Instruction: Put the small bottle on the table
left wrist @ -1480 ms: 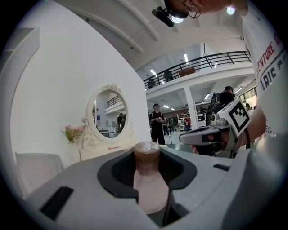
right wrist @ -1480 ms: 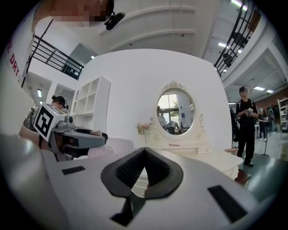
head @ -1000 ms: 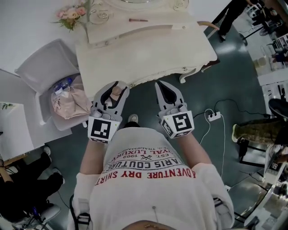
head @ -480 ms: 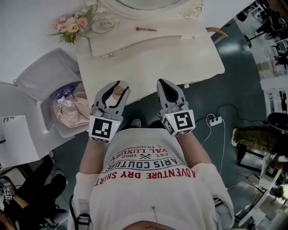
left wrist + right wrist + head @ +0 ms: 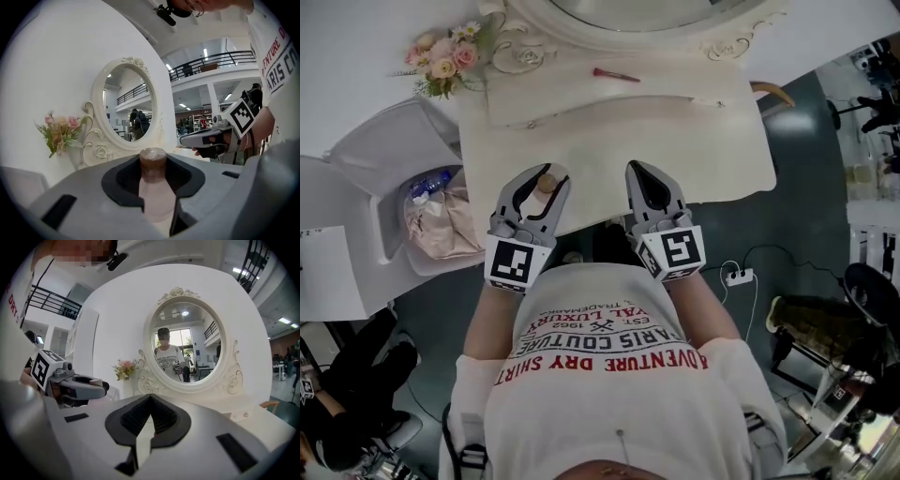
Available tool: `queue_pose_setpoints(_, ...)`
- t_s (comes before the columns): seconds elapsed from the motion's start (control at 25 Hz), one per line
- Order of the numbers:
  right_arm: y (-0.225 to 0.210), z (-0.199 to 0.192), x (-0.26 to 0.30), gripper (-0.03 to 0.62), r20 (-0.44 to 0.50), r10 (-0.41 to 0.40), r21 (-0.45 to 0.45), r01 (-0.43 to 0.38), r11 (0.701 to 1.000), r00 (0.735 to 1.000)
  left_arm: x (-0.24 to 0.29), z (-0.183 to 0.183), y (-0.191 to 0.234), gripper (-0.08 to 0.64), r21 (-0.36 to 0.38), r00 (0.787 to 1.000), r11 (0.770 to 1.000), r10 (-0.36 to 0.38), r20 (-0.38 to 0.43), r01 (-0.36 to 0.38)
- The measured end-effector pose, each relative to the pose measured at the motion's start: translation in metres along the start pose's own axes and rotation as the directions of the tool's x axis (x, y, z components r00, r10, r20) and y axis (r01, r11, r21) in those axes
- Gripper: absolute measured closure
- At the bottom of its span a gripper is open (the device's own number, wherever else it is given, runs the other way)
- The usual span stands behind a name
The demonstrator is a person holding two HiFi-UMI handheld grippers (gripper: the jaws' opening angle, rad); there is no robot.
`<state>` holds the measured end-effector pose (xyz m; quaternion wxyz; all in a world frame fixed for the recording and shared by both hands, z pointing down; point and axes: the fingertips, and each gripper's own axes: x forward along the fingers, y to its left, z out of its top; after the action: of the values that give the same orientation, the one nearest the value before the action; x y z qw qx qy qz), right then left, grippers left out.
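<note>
Closest to my body, both grippers are held out side by side over the front edge of the white dressing table (image 5: pixel 694 150). My left gripper (image 5: pixel 543 177) is pinching the small bottle (image 5: pixel 153 183): the pale body stands upright between the two dark pads, and its brown cap (image 5: pixel 153 159) pokes up above them. From the head view the bottle sits just over the table's near edge, but I cannot tell whether its base touches the top. My right gripper (image 5: pixel 640 170) has its jaws pressed together at the tips, with nothing between them.

Off to my left, beside the table, a white chair (image 5: pixel 364 155) holds a pinkish bag (image 5: pixel 441 225). Down on the dark floor to my right lies a white power strip (image 5: pixel 737 276).

Farther back on the raised shelf of the table lies a thin red stick (image 5: pixel 616 74). At the back left stands a small bunch of pink flowers (image 5: pixel 441 61), and behind everything is the oval mirror (image 5: pixel 186 348) in its ornate white frame.
</note>
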<state>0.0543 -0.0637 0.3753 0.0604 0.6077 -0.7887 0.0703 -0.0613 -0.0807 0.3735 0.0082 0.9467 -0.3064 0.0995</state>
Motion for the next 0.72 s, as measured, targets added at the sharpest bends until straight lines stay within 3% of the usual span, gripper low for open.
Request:
queue_pose_setpoints(0.4, -0.066, -0.008, 0.051, 0.594, -0.06, 0.147, -0.006, -0.148, 0.989, 0.987, 0.075, -0.009, 0.009, 0.423, -0.042, 0.991, 0.991, 0.123, -0.051, -0.126)
queue_pose_setpoints(0.72, -0.1, -0.033, 0.077, 0.594, -0.094, 0.258, 0.028, -0.257, 0.966, 0.962, 0.12, -0.049, 0.009, 0.423, -0.065, 0.97, 0.974, 0.209, -0.123, -0.218)
